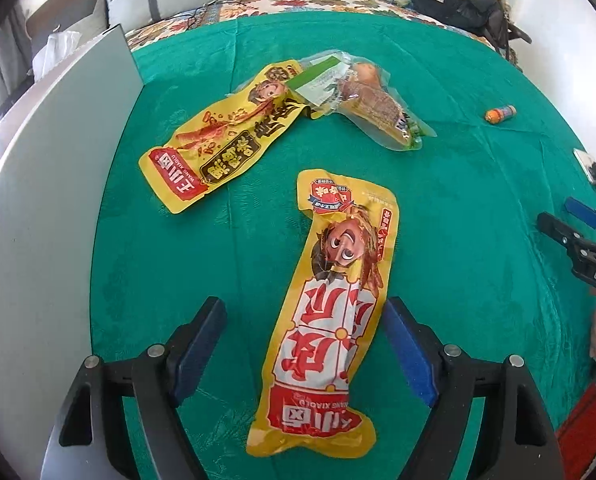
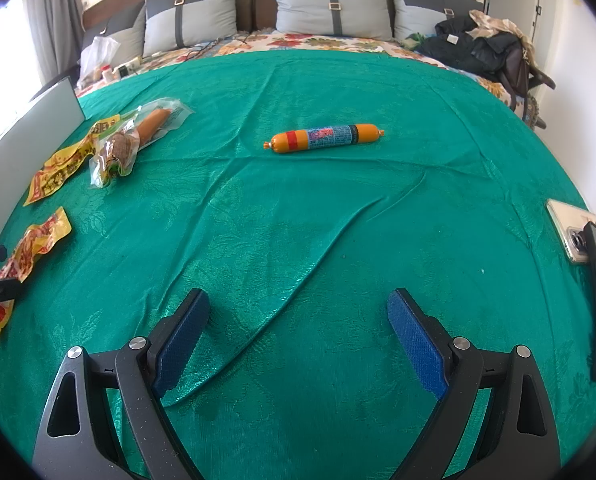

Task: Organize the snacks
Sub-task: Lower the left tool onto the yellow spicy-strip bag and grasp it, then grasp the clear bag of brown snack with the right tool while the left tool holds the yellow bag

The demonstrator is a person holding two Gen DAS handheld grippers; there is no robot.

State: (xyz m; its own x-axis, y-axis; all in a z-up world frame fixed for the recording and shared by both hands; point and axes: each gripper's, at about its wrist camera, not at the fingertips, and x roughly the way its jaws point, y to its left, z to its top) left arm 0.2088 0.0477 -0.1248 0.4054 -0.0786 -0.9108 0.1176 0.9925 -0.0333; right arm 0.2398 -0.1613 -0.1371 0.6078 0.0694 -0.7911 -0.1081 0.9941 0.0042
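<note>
A long yellow and red snack packet lies flat on the green cloth, between the fingers of my left gripper. The jaws stand open: the left pad is clear of the packet and the right pad is at its edge. Behind it lie a second yellow packet and a clear vacuum pack that overlaps it. An orange sausage stick lies alone mid-cloth, well ahead of my right gripper, which is open over bare cloth. The near yellow packet shows at the left edge of the right wrist view.
A grey flat panel stands along the cloth's left side. Two phones lie at the right edge. Pillows, a floral bedspread and a pile of dark clothes are behind the cloth.
</note>
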